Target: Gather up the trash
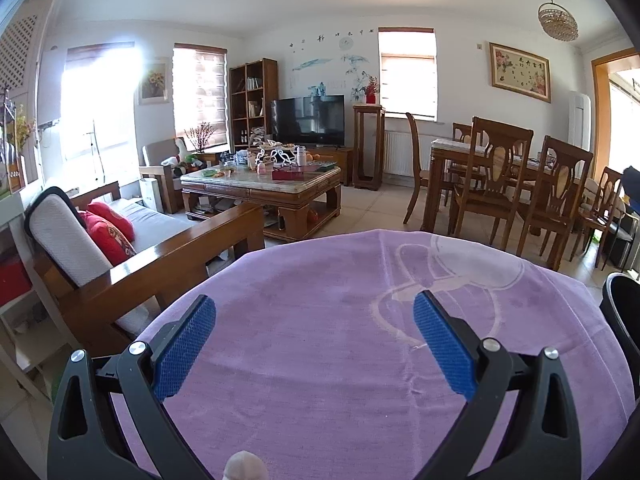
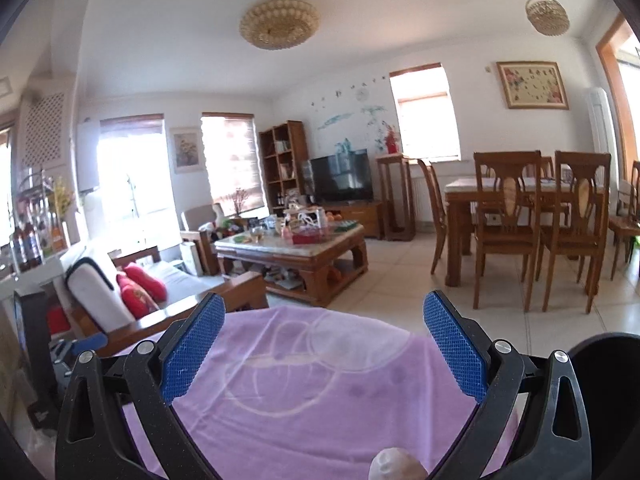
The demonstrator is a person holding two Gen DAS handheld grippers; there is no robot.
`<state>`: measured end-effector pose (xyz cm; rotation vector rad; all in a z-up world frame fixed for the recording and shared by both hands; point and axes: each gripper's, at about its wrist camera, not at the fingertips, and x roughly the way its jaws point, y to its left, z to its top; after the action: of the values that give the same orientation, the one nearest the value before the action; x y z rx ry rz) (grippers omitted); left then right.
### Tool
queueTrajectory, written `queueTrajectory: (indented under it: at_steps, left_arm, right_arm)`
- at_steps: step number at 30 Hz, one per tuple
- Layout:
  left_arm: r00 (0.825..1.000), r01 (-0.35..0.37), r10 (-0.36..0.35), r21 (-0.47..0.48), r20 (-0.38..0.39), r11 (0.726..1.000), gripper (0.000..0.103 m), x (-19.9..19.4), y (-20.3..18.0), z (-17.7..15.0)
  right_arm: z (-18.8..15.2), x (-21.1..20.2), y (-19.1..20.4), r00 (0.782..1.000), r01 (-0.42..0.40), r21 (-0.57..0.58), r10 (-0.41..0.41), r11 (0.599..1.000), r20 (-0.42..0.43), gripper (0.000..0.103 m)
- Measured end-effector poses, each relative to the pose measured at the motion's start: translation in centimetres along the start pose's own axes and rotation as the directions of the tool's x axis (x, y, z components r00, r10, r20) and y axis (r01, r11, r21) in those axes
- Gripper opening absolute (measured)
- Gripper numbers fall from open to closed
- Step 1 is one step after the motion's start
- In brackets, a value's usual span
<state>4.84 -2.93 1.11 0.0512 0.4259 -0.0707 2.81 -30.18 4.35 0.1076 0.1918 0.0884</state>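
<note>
My left gripper (image 1: pixel 315 304) hovers open over a table draped in a purple cloth (image 1: pixel 320 360), with nothing between its blue pads (image 1: pixel 186 348). A pale crumpled wad (image 1: pixel 245 466), perhaps tissue, lies on the cloth at the bottom edge, close to the gripper's base. My right gripper (image 2: pixel 324 302) is also open wide and empty above the purple cloth (image 2: pixel 300 400). A similar pale wad (image 2: pixel 394 464) shows at the bottom of that view, behind the pads. A black round bin (image 2: pixel 612 368) stands just right of the table, and its rim (image 1: pixel 622 316) also shows in the left wrist view.
Left of the table is a wooden sofa (image 1: pixel 160 256) with red cushions. Beyond it stands a cluttered coffee table (image 1: pixel 260 184), with a TV (image 1: pixel 308 120) behind. A dining table with wooden chairs (image 1: pixel 496 184) fills the right, on a tiled floor (image 2: pixel 400 280).
</note>
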Motion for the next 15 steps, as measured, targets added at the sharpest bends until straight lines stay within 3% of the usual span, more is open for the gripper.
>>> queueTrajectory:
  at_steps: [4,9,15]
  left_arm:
    - [1.000,-0.001,0.001,0.016,0.014,1.000,0.098,-0.2,-0.2,0.1]
    - [1.000,-0.023,0.023,0.001,0.015,1.000,0.098,-0.4,0.0,0.3]
    - [0.999,-0.049,0.049,-0.028,0.003,0.998,0.098,-0.5,0.4,0.3]
  right_arm:
    - [0.2,2.0,3.9,0.990,0.128,-0.061,-0.125,0.990,0.060,0.098]
    - [-0.9,4.9,5.4,0.991,0.134,-0.070,-0.133,0.989,0.021,0.098]
    - [-3.2,4.0,6.8,0.994,0.109,-0.118,-0.105,0.987,0.040,0.098]
